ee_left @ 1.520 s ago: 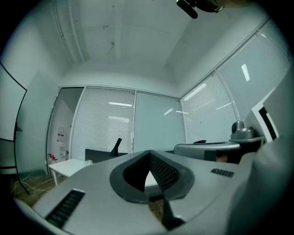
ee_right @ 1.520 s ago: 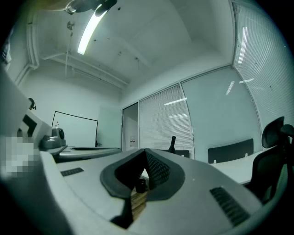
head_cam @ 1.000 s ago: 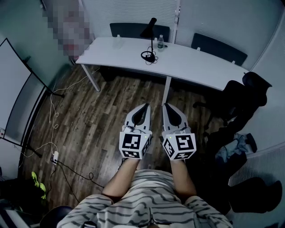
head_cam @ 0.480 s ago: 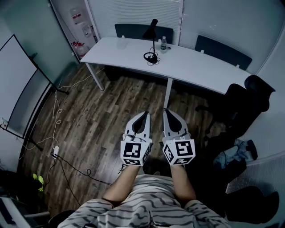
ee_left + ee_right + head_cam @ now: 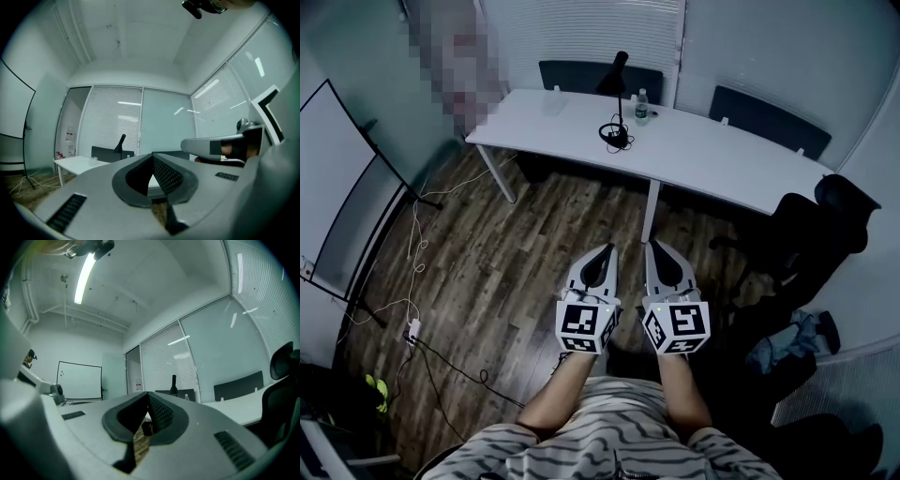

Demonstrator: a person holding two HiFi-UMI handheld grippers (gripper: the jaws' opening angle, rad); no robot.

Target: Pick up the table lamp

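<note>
The black table lamp [image 5: 617,101] stands on the far white table [image 5: 712,155], its coiled cord around the base. It also shows small in the left gripper view [image 5: 120,143] and the right gripper view [image 5: 173,385]. My left gripper [image 5: 604,251] and right gripper [image 5: 655,247] are held side by side over the wooden floor, well short of the table. Both point toward it. The left gripper's [image 5: 152,159] jaws are shut with nothing between them. The right gripper's [image 5: 148,397] jaws are shut and empty too.
A water bottle [image 5: 641,108] stands beside the lamp. Two dark chairs [image 5: 600,75] sit behind the table and a black office chair [image 5: 825,216] is at the right. A whiteboard on a stand [image 5: 337,187] and floor cables [image 5: 412,281] lie to the left.
The head view has shifted slightly, so the table and grippers sit a little lower in the picture. Both grippers stay shut and side by side. The lamp has not moved.
</note>
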